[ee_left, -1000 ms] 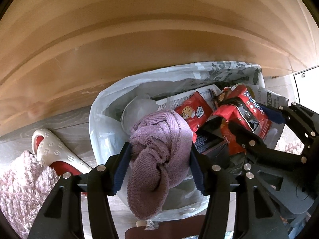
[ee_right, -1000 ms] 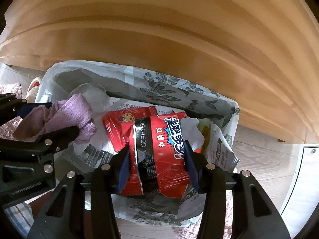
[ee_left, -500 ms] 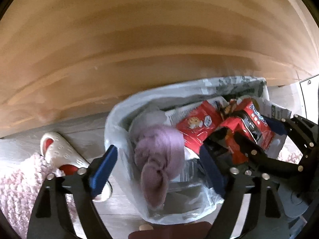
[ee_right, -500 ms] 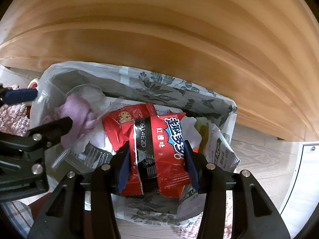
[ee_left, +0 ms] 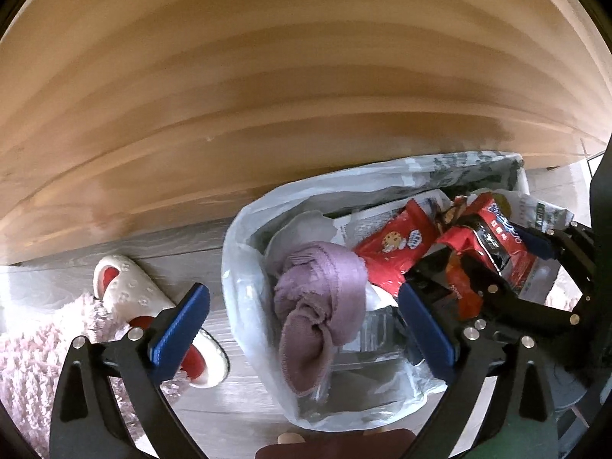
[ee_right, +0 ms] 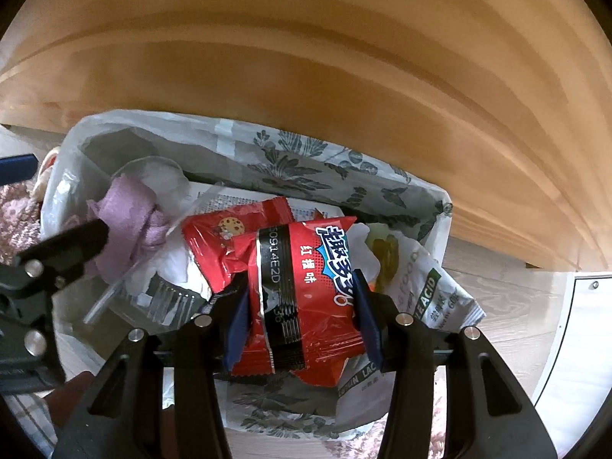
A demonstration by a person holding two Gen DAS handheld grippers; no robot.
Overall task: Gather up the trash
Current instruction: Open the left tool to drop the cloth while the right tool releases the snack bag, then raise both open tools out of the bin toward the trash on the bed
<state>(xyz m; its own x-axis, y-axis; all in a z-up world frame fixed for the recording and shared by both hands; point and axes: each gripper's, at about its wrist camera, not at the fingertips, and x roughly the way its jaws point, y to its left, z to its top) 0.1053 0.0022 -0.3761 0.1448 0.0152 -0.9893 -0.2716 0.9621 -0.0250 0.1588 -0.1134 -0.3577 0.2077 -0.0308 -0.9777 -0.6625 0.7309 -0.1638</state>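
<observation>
Left gripper [ee_left: 302, 323] jaws opening, purple cloth [ee_left: 319, 313] released into trash bag [ee_left: 244, 306], right gripper [ee_right: 302, 315] kept grasping red snack packet [ee_right: 306, 287].

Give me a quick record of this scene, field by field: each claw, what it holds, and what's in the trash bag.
left claw: jaws opening, nothing gripped, above the bag
right claw: shut on red snack wrapper
trash bag: open, on the floor beside wooden furniture
in the bag: purple cloth, second red wrapper
beside the bag: white slipper
</observation>
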